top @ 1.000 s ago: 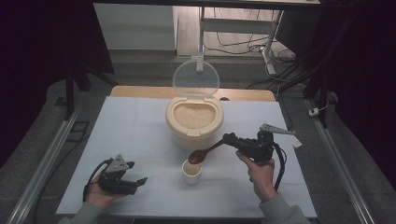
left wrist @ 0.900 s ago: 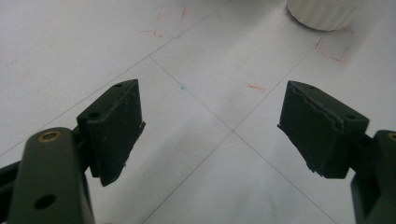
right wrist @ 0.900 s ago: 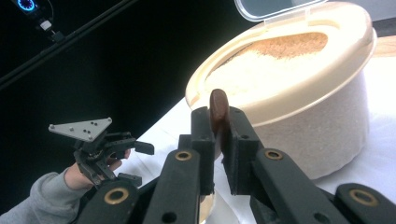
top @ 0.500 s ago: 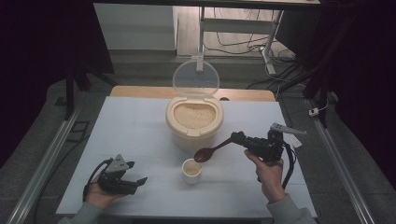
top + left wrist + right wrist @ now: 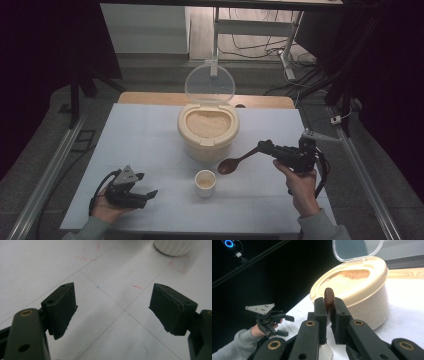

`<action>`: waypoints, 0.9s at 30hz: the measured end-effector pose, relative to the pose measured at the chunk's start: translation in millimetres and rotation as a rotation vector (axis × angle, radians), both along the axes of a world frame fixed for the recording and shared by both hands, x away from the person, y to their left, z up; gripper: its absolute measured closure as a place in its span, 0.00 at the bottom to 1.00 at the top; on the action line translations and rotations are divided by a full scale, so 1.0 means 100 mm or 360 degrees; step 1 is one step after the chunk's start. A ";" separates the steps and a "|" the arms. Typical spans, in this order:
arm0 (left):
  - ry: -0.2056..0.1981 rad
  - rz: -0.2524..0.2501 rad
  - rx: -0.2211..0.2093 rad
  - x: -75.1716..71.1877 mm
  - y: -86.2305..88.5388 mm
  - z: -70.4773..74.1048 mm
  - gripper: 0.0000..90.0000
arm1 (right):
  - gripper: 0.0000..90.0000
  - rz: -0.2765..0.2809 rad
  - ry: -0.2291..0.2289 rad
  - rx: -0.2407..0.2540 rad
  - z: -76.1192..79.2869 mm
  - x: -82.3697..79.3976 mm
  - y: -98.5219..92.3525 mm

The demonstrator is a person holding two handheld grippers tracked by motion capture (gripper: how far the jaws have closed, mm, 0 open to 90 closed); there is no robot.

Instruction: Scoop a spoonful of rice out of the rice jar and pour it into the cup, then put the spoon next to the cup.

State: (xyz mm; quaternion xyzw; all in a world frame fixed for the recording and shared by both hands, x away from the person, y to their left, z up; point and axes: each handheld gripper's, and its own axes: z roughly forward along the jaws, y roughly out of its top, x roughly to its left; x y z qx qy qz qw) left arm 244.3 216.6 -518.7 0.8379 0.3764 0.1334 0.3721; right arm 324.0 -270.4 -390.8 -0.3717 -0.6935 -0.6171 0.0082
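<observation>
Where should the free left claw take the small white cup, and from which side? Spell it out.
Take the small white cup by its side wall, low, coming in level from its left. It stands upright with an open mouth and something in it, so a top grip risks tipping. The left claw stands open on that side; the spoon hovers off the cup's right.

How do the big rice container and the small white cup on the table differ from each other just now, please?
The rice container is far larger and cream-coloured; the cup is small and white. The container has a clear hinged lid standing open; the cup has none. The container sits farther from the person, the cup nearer, apart from it. Both stand upright on the table and hold something pale.
</observation>
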 end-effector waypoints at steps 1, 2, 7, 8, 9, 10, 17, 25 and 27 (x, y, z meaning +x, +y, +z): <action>0.0001 0.0000 0.0001 0.00 0.00 0.00 0.24 | 0.93 0.0010 0.0006 -0.0022 0.01 0.01 -0.01; 0.0001 0.0000 0.0000 0.00 0.00 0.00 0.24 | 0.93 0.0031 0.0022 -0.0057 0.03 0.02 -0.02; 0.0001 -0.0001 0.0001 0.00 0.00 0.00 0.24 | 0.93 0.0101 0.0083 -0.0176 0.04 0.04 -0.03; 0.0001 -0.0002 0.0002 0.00 0.00 0.00 0.24 | 0.93 0.0112 0.0089 -0.0202 0.04 0.05 -0.02; 0.0000 -0.0003 0.0001 0.00 0.00 0.00 0.24 | 0.93 0.0114 0.0086 -0.0225 0.03 0.04 -0.01; -0.0002 -0.0001 0.0000 0.00 0.01 0.00 0.24 | 0.93 0.0105 0.0083 -0.0240 0.02 0.04 0.00; -0.0007 -0.0002 0.0001 0.00 0.01 0.01 0.24 | 0.93 0.0162 0.0115 -0.0283 -0.04 0.04 0.07; -0.0004 0.0001 0.0005 0.00 0.01 0.00 0.24 | 0.93 0.0356 0.0234 -0.0395 -0.10 0.10 0.19; -0.0003 0.0002 0.0006 0.00 0.01 0.00 0.24 | 0.93 0.0427 0.0284 -0.0432 -0.14 0.14 0.26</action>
